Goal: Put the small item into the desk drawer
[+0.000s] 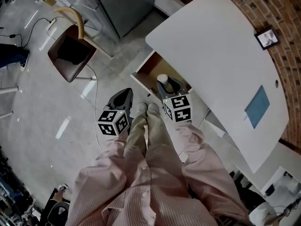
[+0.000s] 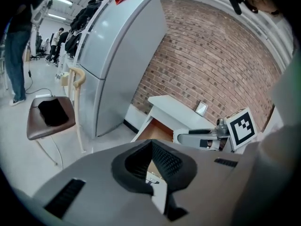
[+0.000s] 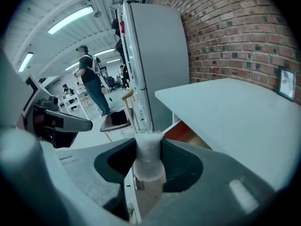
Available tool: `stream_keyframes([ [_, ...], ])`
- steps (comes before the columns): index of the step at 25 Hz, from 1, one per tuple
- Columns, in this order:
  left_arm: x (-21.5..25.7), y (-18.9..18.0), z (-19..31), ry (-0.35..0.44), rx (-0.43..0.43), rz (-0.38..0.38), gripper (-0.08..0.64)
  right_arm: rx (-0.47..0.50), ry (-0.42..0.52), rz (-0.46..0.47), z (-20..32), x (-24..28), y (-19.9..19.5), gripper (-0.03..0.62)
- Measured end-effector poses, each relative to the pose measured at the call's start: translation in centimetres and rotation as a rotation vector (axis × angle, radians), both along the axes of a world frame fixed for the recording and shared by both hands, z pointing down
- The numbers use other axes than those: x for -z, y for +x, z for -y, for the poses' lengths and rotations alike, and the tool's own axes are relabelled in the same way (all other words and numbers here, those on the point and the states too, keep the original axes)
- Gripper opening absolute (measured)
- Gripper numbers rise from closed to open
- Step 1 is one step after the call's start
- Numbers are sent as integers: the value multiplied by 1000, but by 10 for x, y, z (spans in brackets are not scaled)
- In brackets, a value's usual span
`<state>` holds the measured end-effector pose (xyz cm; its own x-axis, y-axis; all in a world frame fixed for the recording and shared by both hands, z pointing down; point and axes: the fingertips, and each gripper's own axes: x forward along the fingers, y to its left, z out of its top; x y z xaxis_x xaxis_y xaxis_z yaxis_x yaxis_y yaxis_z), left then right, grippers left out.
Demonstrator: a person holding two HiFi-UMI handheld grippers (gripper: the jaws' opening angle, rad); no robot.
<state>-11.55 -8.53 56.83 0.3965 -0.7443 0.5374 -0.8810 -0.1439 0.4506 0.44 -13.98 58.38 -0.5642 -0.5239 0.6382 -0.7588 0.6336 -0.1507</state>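
The white desk (image 1: 221,65) has its wooden drawer (image 1: 149,69) pulled out toward me. A small white cloth-like roll (image 1: 162,79) hangs above the drawer's front part, with my right gripper (image 1: 164,83) shut on it. In the right gripper view the roll (image 3: 148,161) stands upright between the pads, with the drawer's inside (image 3: 188,133) beyond it. My left gripper (image 1: 126,92) is held over the floor to the left of the drawer. Its jaws are shut with nothing in them. In the left gripper view the drawer (image 2: 153,128) lies ahead.
A brown chair (image 1: 70,55) and a grey fridge (image 1: 124,4) stand left of the desk. A blue pad (image 1: 257,106) and a small picture frame (image 1: 266,38) lie on the desktop by the brick wall. My legs and shoes (image 1: 146,108) are between the grippers.
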Motion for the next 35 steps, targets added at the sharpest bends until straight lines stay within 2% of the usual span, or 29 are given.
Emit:
stream_keyframes([
  [5, -32, 3, 0, -41, 5, -18, 0, 27, -33, -68, 5, -44, -1, 166],
  [10, -53, 9, 8, -47, 9, -40, 0, 35, -60, -119, 15, -85, 2, 166],
  [22, -92, 14, 24, -29, 15, -56, 0, 55, -163, -192, 27, -172, 6, 166],
  [35, -116, 21, 39, 4, 24, -84, 0, 52, -233, -275, 36, -229, 12, 166],
])
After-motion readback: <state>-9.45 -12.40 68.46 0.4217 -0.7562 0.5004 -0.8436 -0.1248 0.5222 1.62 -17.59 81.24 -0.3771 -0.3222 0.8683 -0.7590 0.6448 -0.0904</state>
